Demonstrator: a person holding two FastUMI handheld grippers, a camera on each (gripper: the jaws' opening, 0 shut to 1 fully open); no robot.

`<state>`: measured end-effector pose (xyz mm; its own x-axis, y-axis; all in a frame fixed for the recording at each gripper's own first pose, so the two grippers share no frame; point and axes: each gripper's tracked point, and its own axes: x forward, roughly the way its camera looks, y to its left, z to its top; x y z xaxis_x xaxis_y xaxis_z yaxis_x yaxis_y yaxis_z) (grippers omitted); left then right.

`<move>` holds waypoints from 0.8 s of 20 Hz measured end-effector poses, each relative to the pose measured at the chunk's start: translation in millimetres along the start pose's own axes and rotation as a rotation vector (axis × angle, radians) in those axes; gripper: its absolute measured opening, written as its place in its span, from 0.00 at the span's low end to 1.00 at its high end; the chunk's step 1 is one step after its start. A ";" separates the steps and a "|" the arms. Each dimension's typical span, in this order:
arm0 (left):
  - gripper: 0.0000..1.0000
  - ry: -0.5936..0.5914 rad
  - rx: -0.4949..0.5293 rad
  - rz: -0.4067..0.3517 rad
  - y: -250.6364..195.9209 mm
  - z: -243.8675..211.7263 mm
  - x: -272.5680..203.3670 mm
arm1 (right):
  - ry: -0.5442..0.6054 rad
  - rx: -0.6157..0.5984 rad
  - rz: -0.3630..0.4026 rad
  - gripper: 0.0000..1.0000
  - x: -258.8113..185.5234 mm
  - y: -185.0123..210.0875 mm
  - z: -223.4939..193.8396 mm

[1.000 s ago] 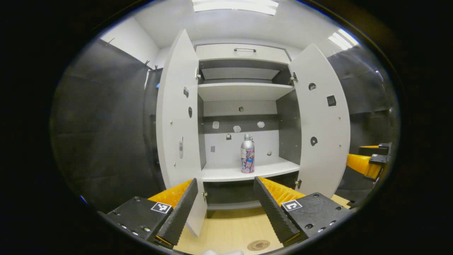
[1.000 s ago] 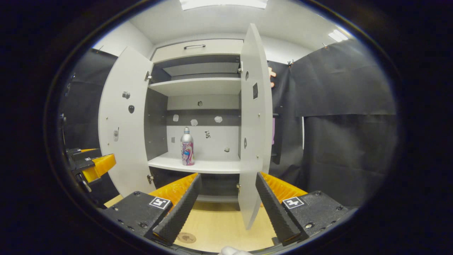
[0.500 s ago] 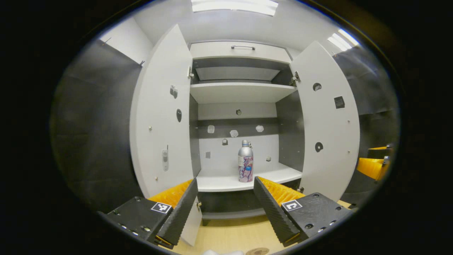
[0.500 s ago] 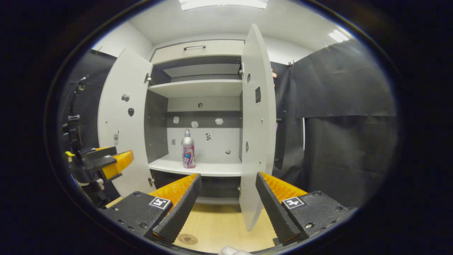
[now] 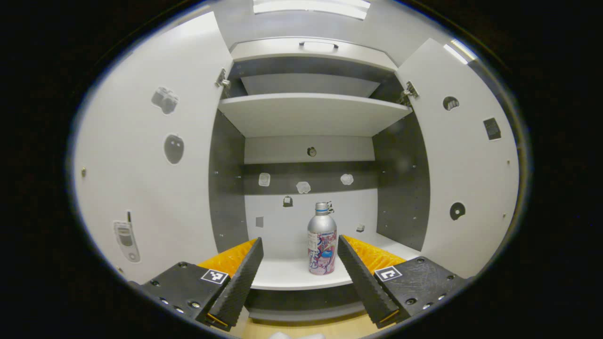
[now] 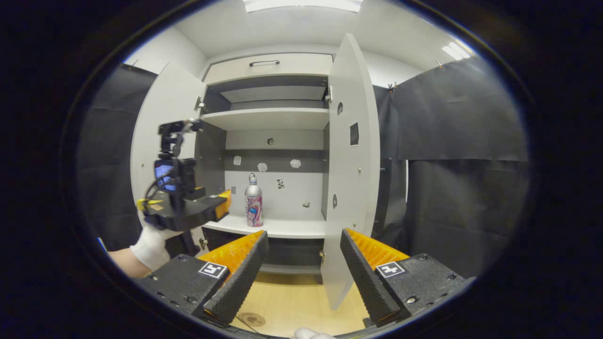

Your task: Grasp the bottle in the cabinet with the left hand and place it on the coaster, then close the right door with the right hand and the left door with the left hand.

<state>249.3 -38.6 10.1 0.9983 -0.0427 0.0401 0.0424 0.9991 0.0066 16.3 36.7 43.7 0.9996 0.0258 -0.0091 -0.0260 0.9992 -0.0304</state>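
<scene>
Ahead of left claw point(image 5: 297, 275) — bottle point(image 5: 322, 238)

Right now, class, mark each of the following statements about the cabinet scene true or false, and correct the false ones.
1. The bottle stands upright on the cabinet's lower shelf. True.
2. The left gripper is shut on the bottle. False: its jaws are open, short of it.
3. Both cabinet doors are closed. False: the left door and right door are open.
4. The coaster lies on the wooden surface. True.
</scene>
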 end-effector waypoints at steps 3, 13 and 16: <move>0.97 0.024 -0.016 -0.005 -8.8 -13.4 44.5 | 0.018 -0.014 -0.011 1.00 6.7 -0.3 -1.4; 0.97 0.062 -0.034 -0.008 -41.9 -31.5 129.1 | 0.059 -0.030 -0.019 1.00 23.7 0.0 -5.5; 0.97 0.088 -0.029 0.023 -36.5 -40.3 141.7 | 0.066 -0.026 -0.016 1.00 25.5 -2.2 -6.3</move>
<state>390.8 -80.9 -24.7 0.9986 -0.0206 -0.0480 0.0196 0.9996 -0.0222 41.8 34.9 37.2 0.9972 0.0072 -0.0747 -0.0115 0.9983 -0.0567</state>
